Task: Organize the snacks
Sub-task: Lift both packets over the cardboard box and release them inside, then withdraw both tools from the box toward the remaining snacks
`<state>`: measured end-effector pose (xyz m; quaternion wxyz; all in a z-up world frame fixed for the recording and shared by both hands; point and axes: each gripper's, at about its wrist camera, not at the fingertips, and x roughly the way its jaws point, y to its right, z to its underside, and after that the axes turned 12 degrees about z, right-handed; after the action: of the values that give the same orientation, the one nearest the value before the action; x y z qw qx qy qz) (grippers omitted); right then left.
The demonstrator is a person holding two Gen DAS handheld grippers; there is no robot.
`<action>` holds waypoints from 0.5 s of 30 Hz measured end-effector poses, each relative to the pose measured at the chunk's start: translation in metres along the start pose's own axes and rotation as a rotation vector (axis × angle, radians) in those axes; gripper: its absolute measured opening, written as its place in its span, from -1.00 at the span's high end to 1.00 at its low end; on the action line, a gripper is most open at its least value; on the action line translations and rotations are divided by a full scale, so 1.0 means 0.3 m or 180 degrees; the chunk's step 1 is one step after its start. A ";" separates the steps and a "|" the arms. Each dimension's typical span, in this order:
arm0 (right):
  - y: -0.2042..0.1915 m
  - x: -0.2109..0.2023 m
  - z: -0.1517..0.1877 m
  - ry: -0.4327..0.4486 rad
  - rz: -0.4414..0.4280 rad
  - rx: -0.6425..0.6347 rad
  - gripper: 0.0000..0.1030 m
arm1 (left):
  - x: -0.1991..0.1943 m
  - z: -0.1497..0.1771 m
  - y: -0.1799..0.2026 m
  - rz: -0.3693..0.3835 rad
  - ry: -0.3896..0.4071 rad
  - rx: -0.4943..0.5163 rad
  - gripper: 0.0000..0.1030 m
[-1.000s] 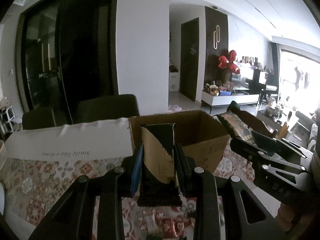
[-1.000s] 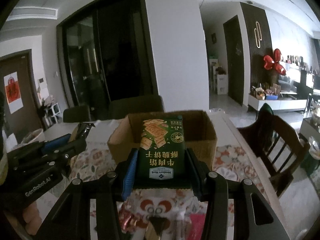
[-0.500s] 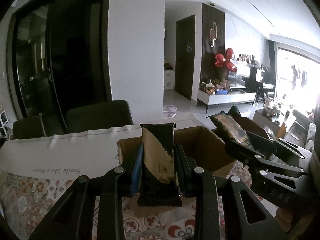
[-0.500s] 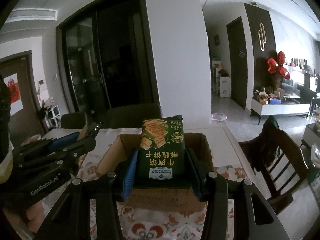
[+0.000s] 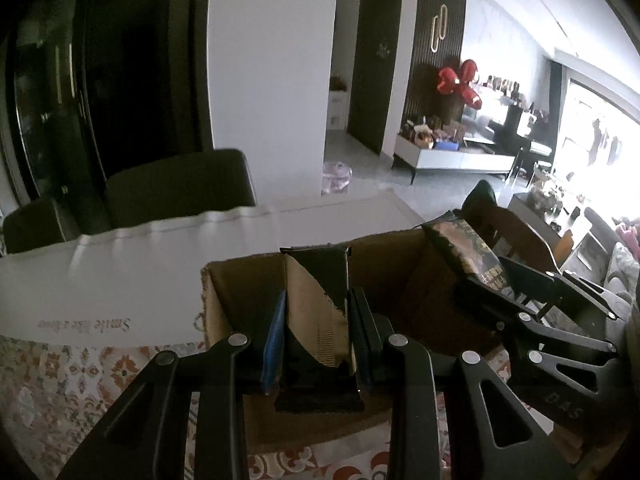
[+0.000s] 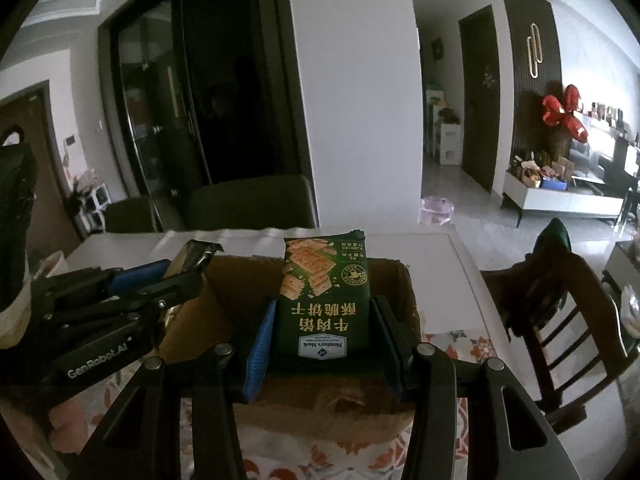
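Observation:
My left gripper [image 5: 316, 308] is shut on a dark snack packet [image 5: 316, 304] with a tan diagonal stripe, held upright over the open cardboard box [image 5: 240, 312]. My right gripper [image 6: 324, 308] is shut on a green cracker packet [image 6: 324, 292] with yellow Chinese lettering, held over the same box [image 6: 400, 292]. In the left wrist view the right gripper [image 5: 496, 280] and its packet [image 5: 468, 248] hang over the box's right side. In the right wrist view the left gripper [image 6: 192, 268] is at the box's left rim.
The box stands on a table with a patterned cloth [image 5: 60, 380] and a white runner [image 5: 140, 272]. Dark chairs [image 5: 180, 188] stand behind the table. A wooden chair [image 6: 560, 312] stands to the right.
Both grippers have moved forward with their packets, from in front of the box to over its opening. The box now looks closer and lower in both views.

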<state>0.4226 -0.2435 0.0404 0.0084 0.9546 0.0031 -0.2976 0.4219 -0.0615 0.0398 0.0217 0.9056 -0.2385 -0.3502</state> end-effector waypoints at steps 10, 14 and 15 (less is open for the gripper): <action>0.032 0.044 0.025 -0.0142 0.0136 0.0152 -0.31 | -0.033 0.036 0.015 -0.0281 0.0079 0.0088 -0.30; 0.034 -0.012 0.045 -0.0064 0.0183 0.0148 -0.31 | -0.105 0.072 0.034 -0.0370 0.0219 0.0179 -0.45; 0.033 -0.033 0.052 -0.0030 0.0180 0.0144 -0.31 | -0.122 0.077 0.034 -0.0386 0.0247 0.0194 -0.46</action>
<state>0.4056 -0.2536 0.0333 -0.0048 0.9529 -0.0307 -0.3017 0.3794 -0.0511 0.0472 -0.0179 0.9315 -0.1927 -0.3080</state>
